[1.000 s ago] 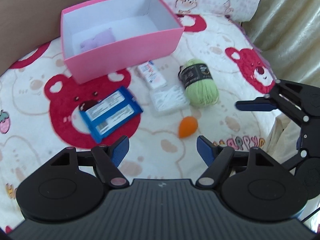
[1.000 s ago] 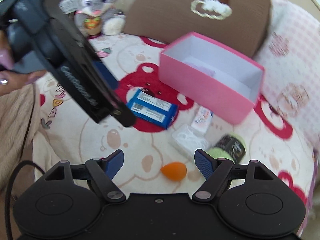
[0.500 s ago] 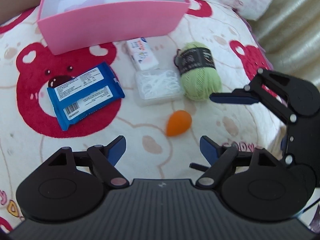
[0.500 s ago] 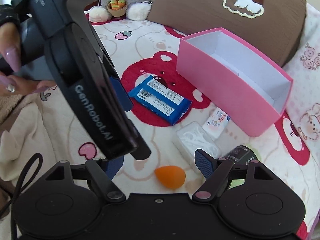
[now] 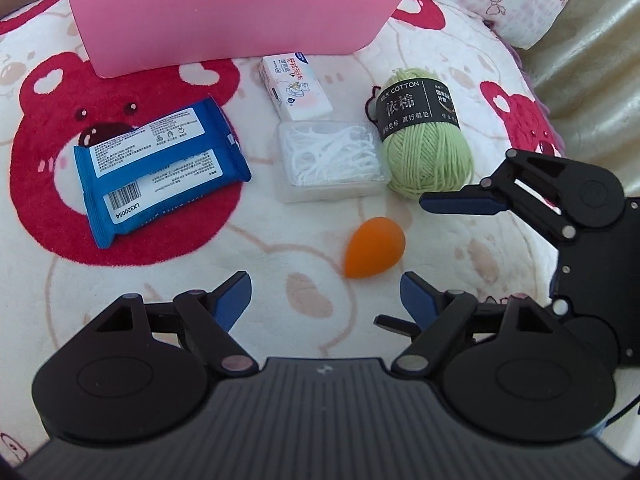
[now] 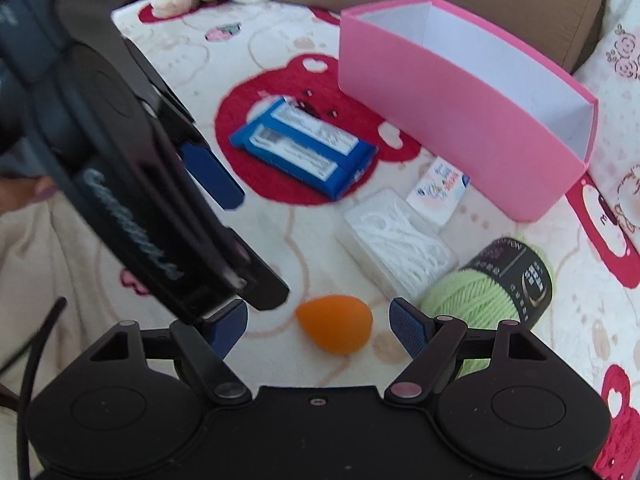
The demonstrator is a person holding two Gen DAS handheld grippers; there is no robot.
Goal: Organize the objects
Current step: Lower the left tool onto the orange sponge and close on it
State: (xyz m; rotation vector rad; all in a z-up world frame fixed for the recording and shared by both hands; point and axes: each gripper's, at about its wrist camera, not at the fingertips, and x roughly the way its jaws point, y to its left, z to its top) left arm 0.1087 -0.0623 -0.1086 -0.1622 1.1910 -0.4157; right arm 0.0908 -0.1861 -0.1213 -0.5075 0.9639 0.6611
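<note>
Pink box (image 5: 236, 24) taken as landmark; open top, white inside, standing on bear-print blanket (image 5: 168, 280).

Just in front of pink box: small white tissue pack (image 5: 295, 85). Nearer than that, touching or nearly so: clear case of white floss picks (image 5: 332, 160). Right of the case: green yarn ball (image 5: 426, 142) with black label. Left front of pink box: blue wipes packet (image 5: 160, 170), lying flat on a red bear face. Farthest from pink box: orange egg-shaped sponge (image 5: 374, 247), apart from the rest.

Left claw (image 5: 325, 294): wide apart, empty, hovering just short of the sponge.

Right claw (image 6: 318, 322): wide apart, nothing gripped; sponge lying on the blanket between the blue pads, untouched.
</note>
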